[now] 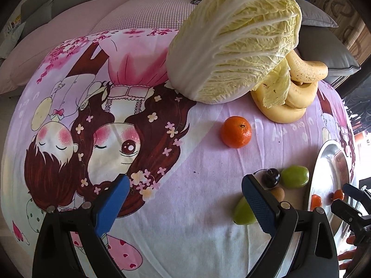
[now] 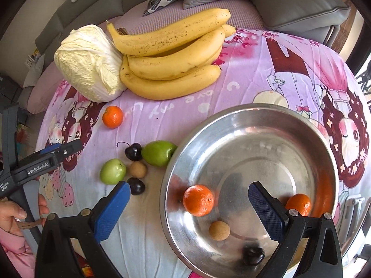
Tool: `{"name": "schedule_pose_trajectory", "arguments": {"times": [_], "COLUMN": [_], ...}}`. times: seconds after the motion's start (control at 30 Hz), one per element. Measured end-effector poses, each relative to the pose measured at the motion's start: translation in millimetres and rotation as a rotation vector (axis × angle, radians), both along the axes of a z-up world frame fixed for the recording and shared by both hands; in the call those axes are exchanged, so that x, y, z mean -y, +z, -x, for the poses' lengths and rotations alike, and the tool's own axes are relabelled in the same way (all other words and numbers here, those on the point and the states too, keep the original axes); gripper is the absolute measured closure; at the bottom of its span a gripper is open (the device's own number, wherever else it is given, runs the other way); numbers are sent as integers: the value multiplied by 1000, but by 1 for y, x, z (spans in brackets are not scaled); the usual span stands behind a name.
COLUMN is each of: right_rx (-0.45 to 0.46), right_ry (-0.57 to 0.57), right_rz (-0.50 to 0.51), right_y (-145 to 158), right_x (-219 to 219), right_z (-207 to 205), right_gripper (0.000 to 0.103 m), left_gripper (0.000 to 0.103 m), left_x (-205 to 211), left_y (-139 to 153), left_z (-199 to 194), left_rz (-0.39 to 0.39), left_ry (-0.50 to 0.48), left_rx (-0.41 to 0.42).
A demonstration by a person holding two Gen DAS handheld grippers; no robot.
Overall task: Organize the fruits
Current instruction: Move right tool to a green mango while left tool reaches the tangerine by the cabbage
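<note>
Both grippers, left (image 1: 184,199) and right (image 2: 189,208), gape empty, the bowl (image 2: 231,125) under the right's fingers to collect loose fruit.

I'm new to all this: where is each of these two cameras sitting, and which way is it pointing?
Left wrist: rides the left gripper, looking forward along its open blue fingers across the tablecloth toward the napa cabbage.
Right wrist: rides the right gripper, looking down over the steel bowl; its open fingers show, plus the person's left hand.
Shared: cabbage, bananas, a loose tangerine, green fruits, the bowl.
</note>
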State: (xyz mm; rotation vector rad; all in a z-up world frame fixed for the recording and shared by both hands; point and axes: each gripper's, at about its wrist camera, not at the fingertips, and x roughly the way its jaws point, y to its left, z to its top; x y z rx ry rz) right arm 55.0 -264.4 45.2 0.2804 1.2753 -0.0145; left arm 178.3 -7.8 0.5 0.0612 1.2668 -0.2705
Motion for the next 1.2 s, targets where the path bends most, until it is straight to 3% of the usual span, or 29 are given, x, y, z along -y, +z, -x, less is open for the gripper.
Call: {"name": "schedule_pose_trajectory", "arguments": {"times": [0.33,0.63,0.7,0.77,0.93,1.07,1.2], "right_rx": [27,-81,-96,-110,-119,-145,-165], "right_ry": [65,208,253,295,395,450,495], "right_rz": [-19,40,78,101,169,175,162], "right_y": [10,-13,-20,-28,-40,-48,-57], "right_x": [-18,-36,-42,-47,-61,-68,-74], "right_z": [-54,-84,-87,-88,-86,-86,-83], "right_gripper": [0,0,3,13,21,34,41], "left_gripper": [6,6,6,6,6,6,6], "left_x": [19,22,19,18,20,27,26], "left_y": [1,-13,-21,-27,-42,-50,-51], "left_z": [-26,-49,-54,-51,-52,-48,-49], "left_rz": [18,38,61,79,75,73,84], "left_ry": [-86,-59,-42,-21,-10,-13,2], "left_rx": [-22,-121,-158,-195,-233,-255,-257]}}
